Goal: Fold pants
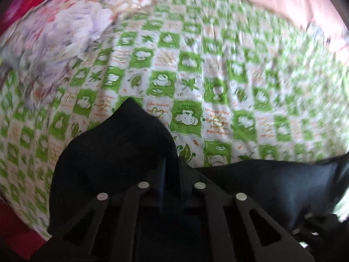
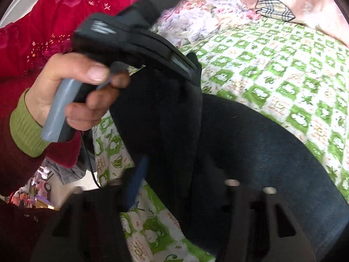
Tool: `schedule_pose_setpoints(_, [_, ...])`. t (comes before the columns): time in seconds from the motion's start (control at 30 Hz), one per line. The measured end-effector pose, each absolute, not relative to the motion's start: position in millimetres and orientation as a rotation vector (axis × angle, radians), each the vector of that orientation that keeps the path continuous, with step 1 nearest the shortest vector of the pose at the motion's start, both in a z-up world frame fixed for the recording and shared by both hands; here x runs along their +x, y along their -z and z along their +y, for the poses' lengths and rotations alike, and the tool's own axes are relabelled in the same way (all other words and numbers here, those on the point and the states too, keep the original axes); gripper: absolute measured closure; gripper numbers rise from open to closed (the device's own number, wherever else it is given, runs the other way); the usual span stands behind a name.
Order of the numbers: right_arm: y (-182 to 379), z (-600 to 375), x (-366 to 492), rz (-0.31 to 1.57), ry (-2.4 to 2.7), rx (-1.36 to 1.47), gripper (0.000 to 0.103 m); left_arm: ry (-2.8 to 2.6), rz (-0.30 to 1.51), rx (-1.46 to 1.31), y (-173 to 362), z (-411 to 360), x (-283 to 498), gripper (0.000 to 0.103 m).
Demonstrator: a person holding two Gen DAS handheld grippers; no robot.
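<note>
Pants (image 2: 250, 144) are hanging off the bed, lifted — dark, thick fabric, draping in heavy soft folds above the green checked sheet (image 2: 283, 65). Left gripper (image 2: 187, 67) is pinching one bunched edge of them up high; in the left wrist view its jaws are closing narrowly on a wad of the dark cloth (image 1: 113, 152). Right gripper (image 2: 181, 185) is sitting low under the same cloth; fabric is running between its fingers, but the picture is blurry there and I cannot tell if the jaws are actually clamping or just draped over. The person's left hand (image 2: 82, 93) is squeezing the grey handle.

Handling guess: limp, fairly weighty, not slippery, nothing fragile. It's going to sag and twist wherever unsupported (seams and waistband are likely the firmest bits), so grabbing at two corners of one edge — waistband ends or hem ends — looks best. A floral quilt (image 2: 196, 21) and a plaid cloth (image 2: 274, 8) are lying further back, well apart from the pants.
</note>
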State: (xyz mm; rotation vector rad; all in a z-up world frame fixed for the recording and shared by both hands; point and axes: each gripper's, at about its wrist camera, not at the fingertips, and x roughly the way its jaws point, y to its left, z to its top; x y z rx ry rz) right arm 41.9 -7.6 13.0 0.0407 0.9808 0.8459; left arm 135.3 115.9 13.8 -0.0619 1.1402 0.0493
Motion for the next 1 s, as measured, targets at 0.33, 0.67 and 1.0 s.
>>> schedule_pose_setpoints(0.33, [-57, -21, 56, 0.799, -0.777, 0.0, 0.097, 0.048, 0.726, -0.422, -80, 181, 30, 0.099])
schedule_pose_setpoints(0.67, [-28, 31, 17, 0.85, -0.872, -0.231, 0.097, 0.009, 0.707, -0.564, -31, 220, -35, 0.099])
schedule_pose_setpoints(1.0, [-15, 43, 16, 0.915, -0.868, -0.239, 0.092, -0.031, 0.762, -0.616, 14, 243, -51, 0.097])
